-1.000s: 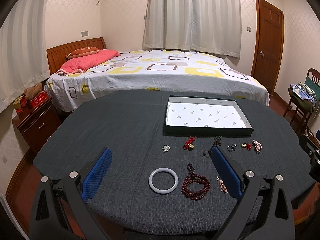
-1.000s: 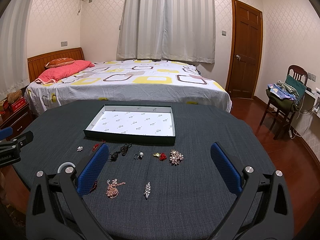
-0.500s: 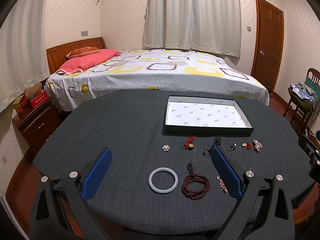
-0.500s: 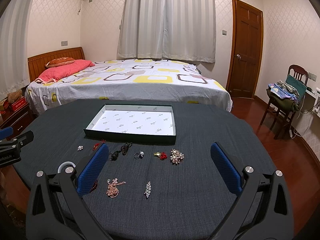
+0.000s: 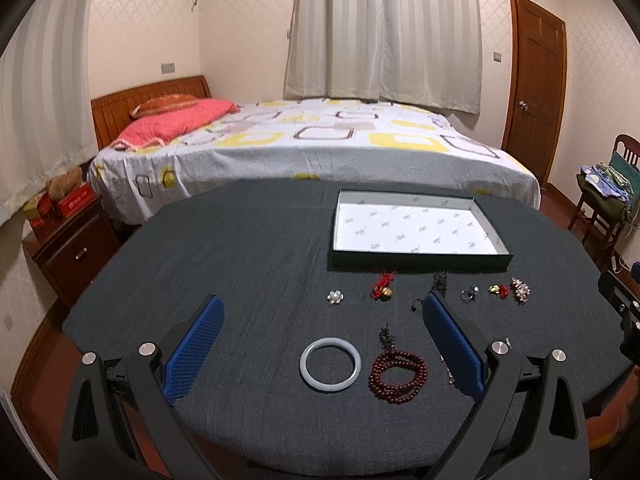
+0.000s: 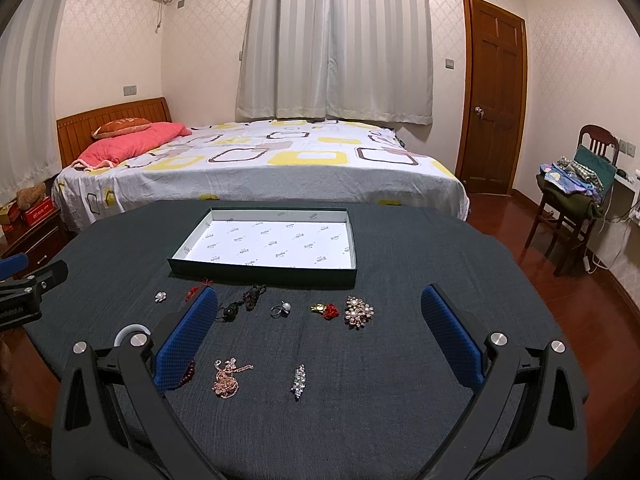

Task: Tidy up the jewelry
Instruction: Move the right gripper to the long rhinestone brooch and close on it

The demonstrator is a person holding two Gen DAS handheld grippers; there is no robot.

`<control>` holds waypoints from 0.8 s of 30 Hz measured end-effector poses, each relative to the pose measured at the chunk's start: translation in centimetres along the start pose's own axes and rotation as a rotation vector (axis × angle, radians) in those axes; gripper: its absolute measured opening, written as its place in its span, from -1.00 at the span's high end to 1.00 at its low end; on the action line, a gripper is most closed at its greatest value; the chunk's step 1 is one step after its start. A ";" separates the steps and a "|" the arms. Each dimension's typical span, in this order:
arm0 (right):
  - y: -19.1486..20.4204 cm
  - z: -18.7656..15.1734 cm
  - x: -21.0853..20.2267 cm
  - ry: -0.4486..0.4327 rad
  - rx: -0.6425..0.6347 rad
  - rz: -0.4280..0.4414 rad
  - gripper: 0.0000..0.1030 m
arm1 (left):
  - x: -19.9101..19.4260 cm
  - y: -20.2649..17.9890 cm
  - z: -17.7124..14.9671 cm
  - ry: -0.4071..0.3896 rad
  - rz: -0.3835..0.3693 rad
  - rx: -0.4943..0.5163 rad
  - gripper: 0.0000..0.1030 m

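A shallow dark tray with a white lining (image 5: 418, 254) (image 6: 262, 273) lies empty at the far middle of the dark round table (image 5: 248, 264) (image 6: 420, 248). Jewelry lies in front of it: a white bangle (image 5: 330, 364), red beads (image 5: 397, 371), a red knot charm (image 5: 382, 286), a small flower piece (image 5: 335, 297), a ring (image 6: 280, 309), a pearl brooch (image 6: 359, 312), a rose-gold chain (image 6: 227, 378) and a crystal clip (image 6: 298, 381). My left gripper (image 5: 322, 344) is open above the bangle. My right gripper (image 6: 320, 334) is open above the clip, holding nothing.
A bed (image 5: 312, 148) stands right behind the table. A wooden nightstand (image 5: 68, 248) is at the left, a chair piled with clothes (image 6: 576, 188) at the right, and a closed door (image 6: 494, 92) beyond. The left gripper's tip (image 6: 28, 280) shows at the right view's left edge.
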State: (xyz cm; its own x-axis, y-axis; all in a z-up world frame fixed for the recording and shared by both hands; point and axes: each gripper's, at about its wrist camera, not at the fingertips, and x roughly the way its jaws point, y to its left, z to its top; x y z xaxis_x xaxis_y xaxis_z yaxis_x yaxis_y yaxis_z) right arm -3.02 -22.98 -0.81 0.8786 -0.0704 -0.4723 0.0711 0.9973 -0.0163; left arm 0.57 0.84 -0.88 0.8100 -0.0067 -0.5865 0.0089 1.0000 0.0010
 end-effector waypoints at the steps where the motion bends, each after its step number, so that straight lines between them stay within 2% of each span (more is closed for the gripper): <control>1: 0.0 -0.3 0.3 0.004 0.001 0.000 -0.93 | 0.5 0.3 -0.2 0.017 -0.009 -0.009 -0.88; 7: -0.3 -3.0 3.6 0.063 0.005 0.010 -0.93 | 4.1 1.4 -1.8 0.092 -0.035 -0.036 -0.88; 17: -1.1 -7.7 8.2 0.185 0.024 0.073 -0.90 | 7.9 1.5 -4.6 0.132 -0.029 -0.013 -0.87; 19: -1.1 -8.4 8.9 0.207 0.020 0.085 -0.57 | 8.6 1.7 -4.9 0.139 -0.039 -0.024 -0.87; 23: -1.2 -9.3 10.2 0.260 0.033 0.110 -0.42 | 9.8 1.7 -5.6 0.171 -0.048 -0.027 -0.86; 24: -1.2 -9.4 10.4 0.267 0.033 0.114 -0.33 | 10.1 1.7 -5.6 0.181 -0.049 -0.026 -0.86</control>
State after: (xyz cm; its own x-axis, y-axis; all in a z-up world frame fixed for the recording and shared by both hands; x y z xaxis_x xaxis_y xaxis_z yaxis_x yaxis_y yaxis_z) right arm 1.62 -24.73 -14.02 0.7265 0.0539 -0.6850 -0.0015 0.9970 0.0769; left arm 5.46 2.49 -11.37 0.6904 -0.0568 -0.7212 0.0292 0.9983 -0.0506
